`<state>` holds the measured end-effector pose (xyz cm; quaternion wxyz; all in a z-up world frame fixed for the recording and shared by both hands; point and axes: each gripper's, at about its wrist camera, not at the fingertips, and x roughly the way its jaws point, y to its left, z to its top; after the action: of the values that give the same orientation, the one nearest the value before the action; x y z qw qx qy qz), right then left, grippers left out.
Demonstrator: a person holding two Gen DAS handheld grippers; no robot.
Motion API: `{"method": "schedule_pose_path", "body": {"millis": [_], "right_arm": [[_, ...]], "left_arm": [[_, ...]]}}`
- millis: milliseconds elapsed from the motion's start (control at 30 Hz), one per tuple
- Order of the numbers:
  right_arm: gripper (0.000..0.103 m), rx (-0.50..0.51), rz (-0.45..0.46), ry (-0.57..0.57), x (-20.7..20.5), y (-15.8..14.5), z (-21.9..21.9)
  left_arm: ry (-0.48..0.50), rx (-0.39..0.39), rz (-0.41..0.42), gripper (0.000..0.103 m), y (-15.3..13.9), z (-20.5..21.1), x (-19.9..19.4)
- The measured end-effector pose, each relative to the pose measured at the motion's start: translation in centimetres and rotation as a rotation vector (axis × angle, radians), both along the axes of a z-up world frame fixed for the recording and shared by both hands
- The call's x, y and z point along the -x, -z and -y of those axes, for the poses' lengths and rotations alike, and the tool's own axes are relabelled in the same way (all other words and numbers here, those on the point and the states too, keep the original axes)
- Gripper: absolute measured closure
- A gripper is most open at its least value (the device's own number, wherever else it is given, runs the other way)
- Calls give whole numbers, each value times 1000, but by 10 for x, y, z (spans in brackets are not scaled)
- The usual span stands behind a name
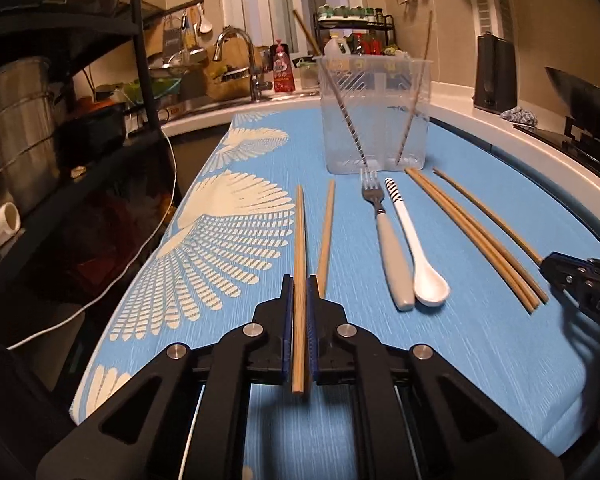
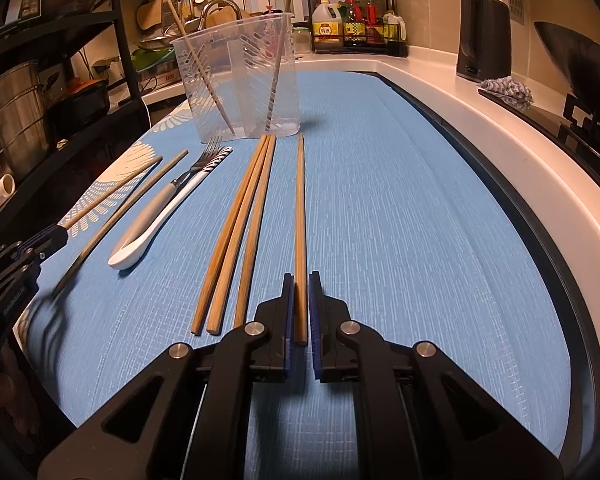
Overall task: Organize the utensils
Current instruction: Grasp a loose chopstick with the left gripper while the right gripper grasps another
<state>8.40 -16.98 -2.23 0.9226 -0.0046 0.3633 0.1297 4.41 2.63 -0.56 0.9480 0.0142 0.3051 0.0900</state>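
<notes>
Your left gripper (image 1: 300,292) is clamped on one chopstick (image 1: 299,240), gripped near its blunt end so the long shaft points toward the clear holder (image 1: 374,120). That should make it easy to tip in beside the two chopsticks already leaning inside. Its partner (image 1: 326,236) lies just right of it, well short of the holder. Your right gripper (image 2: 300,292) has closed around a single chopstick (image 2: 300,208), likewise end-on to the holder. Three more chopsticks (image 2: 240,232) lie bundled on the blue worktop (image 2: 400,220) in front of the holder; the fork (image 1: 384,224) and white spoon (image 1: 416,252) lie side by side, the fork's tines nearly touching its base.
</notes>
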Motion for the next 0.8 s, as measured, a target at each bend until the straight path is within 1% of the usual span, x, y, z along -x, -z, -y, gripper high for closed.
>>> {"method": "schedule_pose_path", "body": {"millis": [133, 333, 500, 800], "right_arm": [[95, 4, 5, -3, 0, 0, 0], [95, 13, 15, -4, 2, 1, 1], [95, 26, 22, -7, 4, 0, 0], [95, 35, 30, -7, 5, 1, 1]], "left_arm": [[-51, 51, -74, 96, 15, -16, -14], [-48, 67, -65, 96, 16, -19, -1], [-36, 47, -54, 96, 17, -15, 14], [-44, 42, -37, 96, 17, -13, 19]]}}
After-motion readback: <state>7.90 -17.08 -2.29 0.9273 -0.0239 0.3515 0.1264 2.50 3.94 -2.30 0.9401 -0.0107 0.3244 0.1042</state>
